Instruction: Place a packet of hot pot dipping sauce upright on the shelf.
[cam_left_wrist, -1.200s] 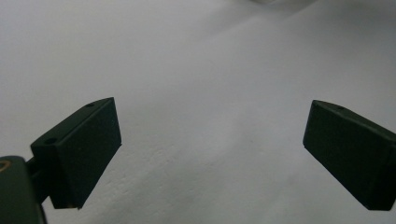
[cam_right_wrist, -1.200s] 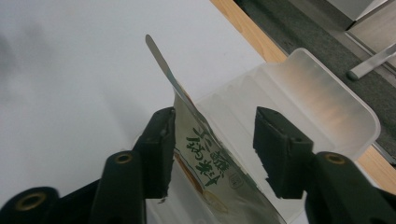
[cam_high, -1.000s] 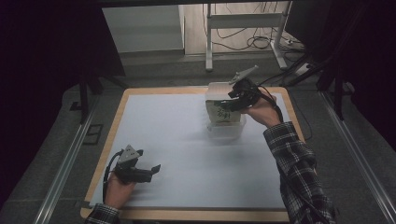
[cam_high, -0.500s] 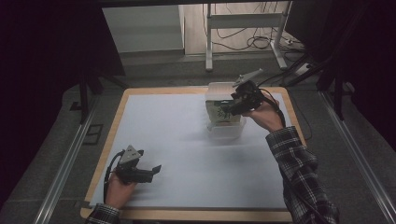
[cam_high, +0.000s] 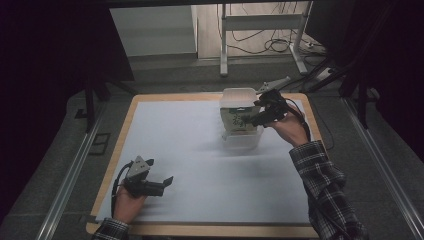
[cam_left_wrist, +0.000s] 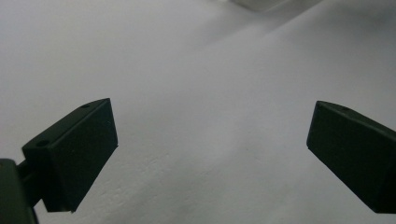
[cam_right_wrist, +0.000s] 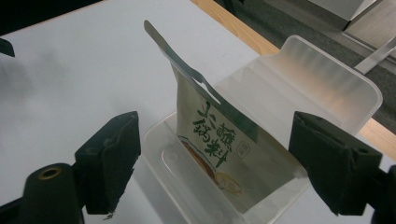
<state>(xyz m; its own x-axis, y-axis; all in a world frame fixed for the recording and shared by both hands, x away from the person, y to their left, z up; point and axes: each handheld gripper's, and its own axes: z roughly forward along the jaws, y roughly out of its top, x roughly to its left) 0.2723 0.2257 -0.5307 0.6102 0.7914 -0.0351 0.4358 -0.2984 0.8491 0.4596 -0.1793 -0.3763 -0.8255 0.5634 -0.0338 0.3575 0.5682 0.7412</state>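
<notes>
Translucent plastic rectangular container (cam_high: 241, 136) held the cream printed sachet (cam_right_wrist: 219, 154) leaning upright against its wall, so the right gripper (cam_right_wrist: 215, 168), jaws just opening wide and clear, released it, while the left gripper (cam_high: 160, 185) rested wide, empty, well apart.

I count two grippers: my left gripper (cam_high: 161, 184) near the left, my right gripper (cam_high: 256, 112) far on the right. There is one translucent plastic container (cam_high: 241, 98) on the bench (cam_high: 165, 125), and one printed pouch (cam_high: 238, 120) standing inside it. One white sheet (cam_high: 200, 165) covers the bench top.
</notes>
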